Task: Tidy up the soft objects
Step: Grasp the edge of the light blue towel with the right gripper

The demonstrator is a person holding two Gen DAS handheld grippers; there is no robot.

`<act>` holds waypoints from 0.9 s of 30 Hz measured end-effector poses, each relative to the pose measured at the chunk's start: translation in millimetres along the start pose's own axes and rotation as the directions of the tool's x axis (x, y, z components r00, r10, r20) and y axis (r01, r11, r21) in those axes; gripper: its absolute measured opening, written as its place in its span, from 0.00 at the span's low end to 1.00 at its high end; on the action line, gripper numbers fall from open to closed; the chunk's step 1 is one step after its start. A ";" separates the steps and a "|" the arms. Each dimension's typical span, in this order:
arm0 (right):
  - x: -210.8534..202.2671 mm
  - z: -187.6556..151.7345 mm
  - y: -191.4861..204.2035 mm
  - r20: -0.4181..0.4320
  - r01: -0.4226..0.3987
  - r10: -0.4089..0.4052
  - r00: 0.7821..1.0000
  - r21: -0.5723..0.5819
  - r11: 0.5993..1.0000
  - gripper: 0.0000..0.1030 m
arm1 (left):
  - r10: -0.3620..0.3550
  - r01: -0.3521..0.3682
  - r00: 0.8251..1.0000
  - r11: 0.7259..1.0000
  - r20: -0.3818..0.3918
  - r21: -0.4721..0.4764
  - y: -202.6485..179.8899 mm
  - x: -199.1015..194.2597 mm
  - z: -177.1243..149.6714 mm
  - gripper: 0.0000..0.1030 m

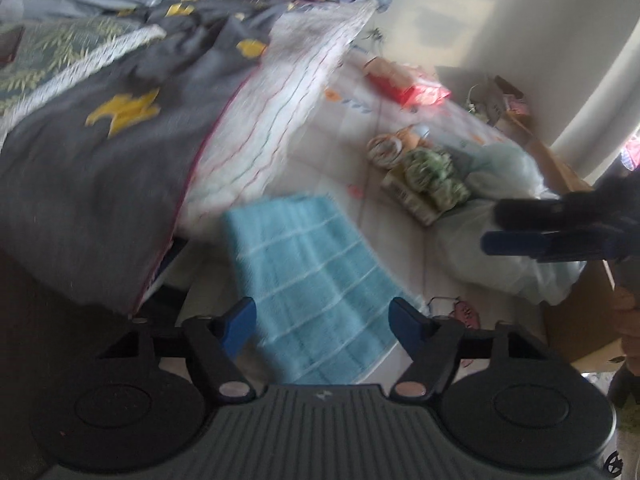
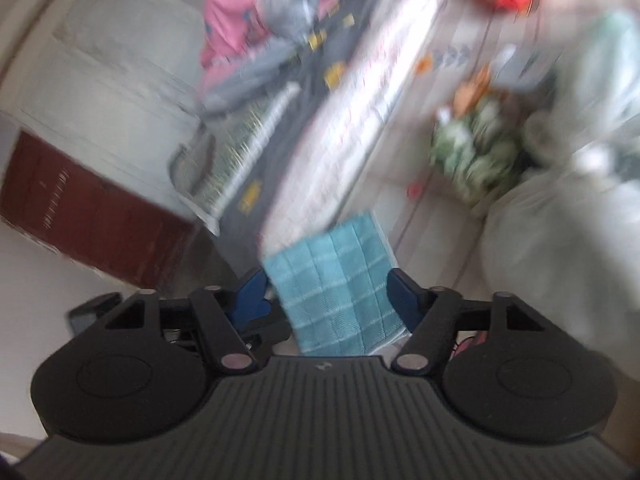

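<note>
Blue towel [image 1: 304,280], folded with white stripes, lies at the bed's lower edge between the spread left gripper [image 1: 322,320] and spread right gripper [image 2: 326,296], neither pinching it.

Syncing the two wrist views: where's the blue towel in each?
Left wrist: blue towel lower centre, running down between the left gripper fingers.
Right wrist: blue towel lower centre, between the right gripper fingers.
Shared landmark: green patterned bundle, up and right of the towel in both.
</note>
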State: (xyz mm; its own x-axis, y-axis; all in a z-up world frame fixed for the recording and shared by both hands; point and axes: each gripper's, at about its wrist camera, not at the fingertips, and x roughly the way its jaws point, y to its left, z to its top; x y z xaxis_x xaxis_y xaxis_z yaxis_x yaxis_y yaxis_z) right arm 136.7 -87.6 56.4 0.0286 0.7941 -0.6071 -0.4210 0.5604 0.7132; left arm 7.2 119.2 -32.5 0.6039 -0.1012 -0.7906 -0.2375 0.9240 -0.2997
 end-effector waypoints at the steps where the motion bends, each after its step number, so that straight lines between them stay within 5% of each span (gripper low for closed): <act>1: 12.9 -0.6 -1.0 -0.013 0.029 -0.029 0.999 -0.009 1.000 0.55 | 0.008 -0.008 1.000 1.000 -0.010 -0.010 3.6 3.8 -1.3 0.67; 6: 58.0 -6.3 -11.7 -0.056 0.180 -0.183 0.981 -0.055 0.982 0.49 | 0.030 -0.030 0.999 0.999 -0.021 -0.030 15.6 17.4 -6.5 0.62; 15: 89.3 -6.7 -0.7 -0.074 0.225 -0.240 0.968 -0.163 0.960 0.44 | 0.007 -0.007 1.000 0.999 -0.010 -0.040 24.9 27.3 -6.0 0.47; 19: 96.2 -10.0 9.0 -0.075 0.251 -0.274 0.959 -0.229 0.941 0.21 | -0.013 0.013 1.000 0.999 -0.012 -0.034 23.0 29.7 -3.3 0.29; 23: 91.7 -11.6 -2.0 -0.076 0.205 -0.218 0.973 -0.150 0.967 0.10 | -0.048 0.048 0.999 0.999 0.005 -0.022 16.6 22.3 0.7 0.25; 27: 78.3 -14.6 -16.1 -0.064 0.104 -0.106 0.992 -0.040 0.994 0.10 | -0.119 0.119 0.993 0.992 0.018 -0.033 13.0 17.2 10.1 0.25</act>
State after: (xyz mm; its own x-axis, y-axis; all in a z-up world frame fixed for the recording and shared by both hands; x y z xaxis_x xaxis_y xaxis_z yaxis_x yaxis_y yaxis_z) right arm 132.5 -37.9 -7.7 0.0149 0.7134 -0.7006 -0.4521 0.6297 0.6317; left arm 22.2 133.2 -44.6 0.6412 -0.2037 -0.7398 -0.1889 0.8926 -0.4095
